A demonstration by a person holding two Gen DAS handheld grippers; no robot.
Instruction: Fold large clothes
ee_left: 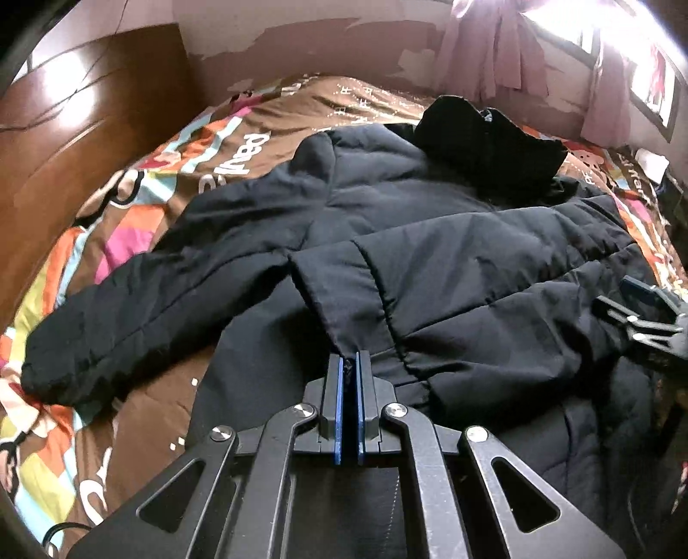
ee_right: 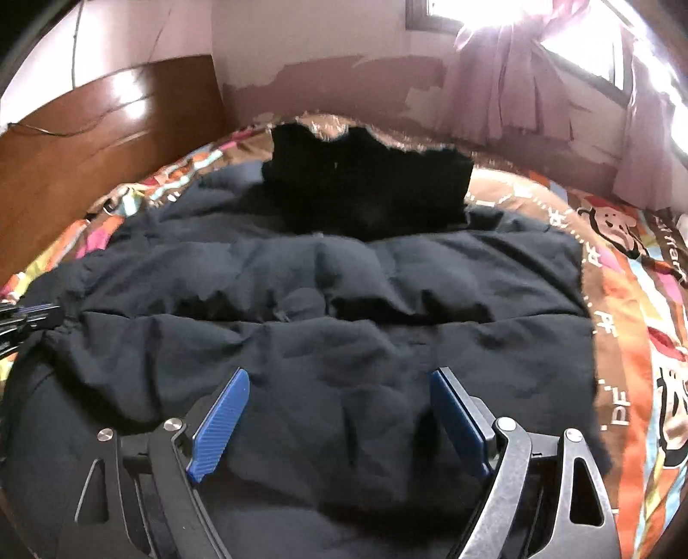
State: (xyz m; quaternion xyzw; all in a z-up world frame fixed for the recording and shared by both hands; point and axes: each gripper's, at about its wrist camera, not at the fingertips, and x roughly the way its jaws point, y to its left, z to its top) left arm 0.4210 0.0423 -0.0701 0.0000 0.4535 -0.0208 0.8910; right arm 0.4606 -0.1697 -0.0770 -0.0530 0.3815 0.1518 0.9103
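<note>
A large black padded jacket [ee_left: 430, 241] lies spread on a bed, its fleece-lined collar [ee_left: 490, 142] at the far end. One sleeve [ee_left: 129, 309] stretches to the left; the other sleeve is folded across the body. My left gripper [ee_left: 349, 359] is shut on the cuff [ee_left: 339, 301] of that folded sleeve. My right gripper [ee_right: 339, 378] is open above the jacket body [ee_right: 327, 352], holding nothing. It also shows at the right edge of the left wrist view [ee_left: 640, 318]. The left gripper shows at the left edge of the right wrist view [ee_right: 30, 318].
The bed has a colourful cartoon-print cover [ee_left: 129, 202]. A wooden headboard [ee_left: 64, 142] stands at the left. A wall with peeling paint [ee_left: 322, 38] and pink curtains [ee_left: 507, 56] under a bright window lie beyond the bed.
</note>
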